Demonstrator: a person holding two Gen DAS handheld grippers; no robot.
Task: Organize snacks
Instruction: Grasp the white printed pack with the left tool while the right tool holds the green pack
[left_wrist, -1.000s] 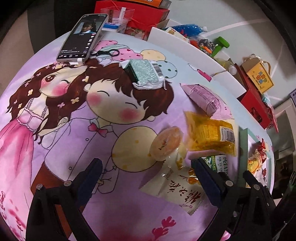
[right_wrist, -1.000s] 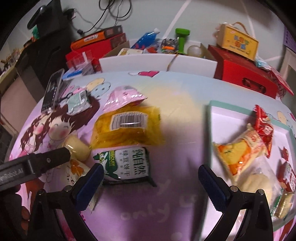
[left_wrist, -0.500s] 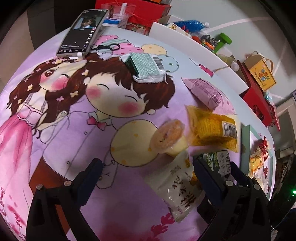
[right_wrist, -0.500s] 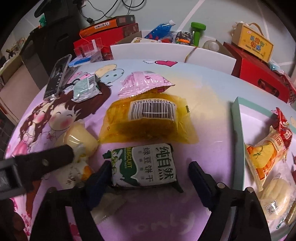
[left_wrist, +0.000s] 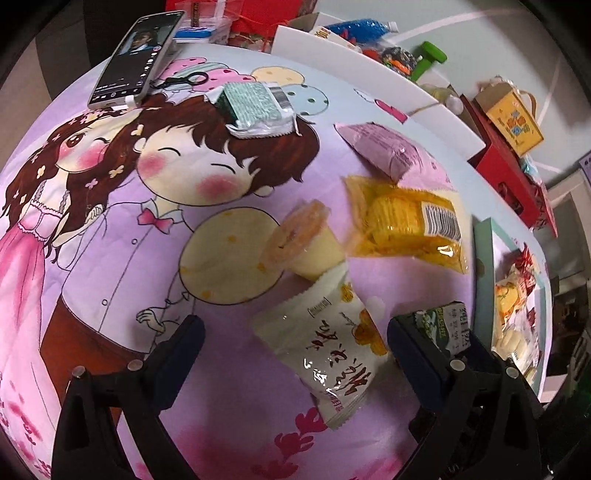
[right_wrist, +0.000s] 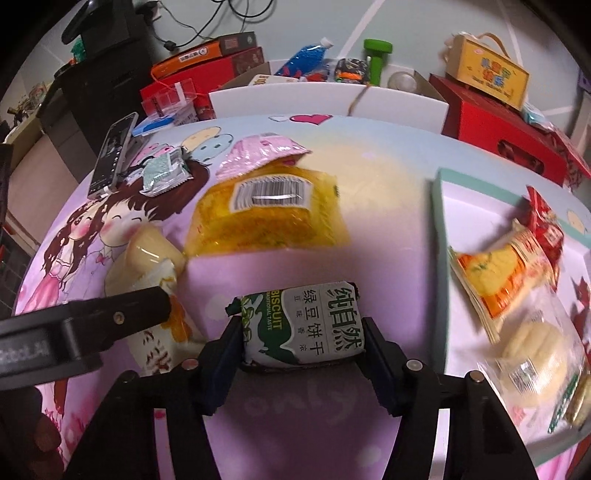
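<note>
Right hand-held gripper (right_wrist: 303, 341) jaws just closing, pads now pinching green biscuit pack (right_wrist: 314, 323) on bench (right_wrist: 388, 206); grasp step; left hand-held gripper (left_wrist: 295, 347) spread over white snack pouch (left_wrist: 328, 347); next, likely: lift, carry to tray (right_wrist: 441, 206) at right.

We see a green-and-white biscuit pack (right_wrist: 303, 325) lying flat on the cloth, print up, pressed between two dark pads. Just behind it lies a yellow pack (right_wrist: 266, 214), barcode up, its far edge touching a pink pack (right_wrist: 262, 153). To the left a jelly cup (right_wrist: 147, 254) lies tipped on its side against a white pouch (left_wrist: 328, 343). A small teal pack (right_wrist: 164, 173) sits farther back. On the tray (right_wrist: 441, 206) at right — several wrapped snacks, among them an orange pack (right_wrist: 491, 273).
</note>
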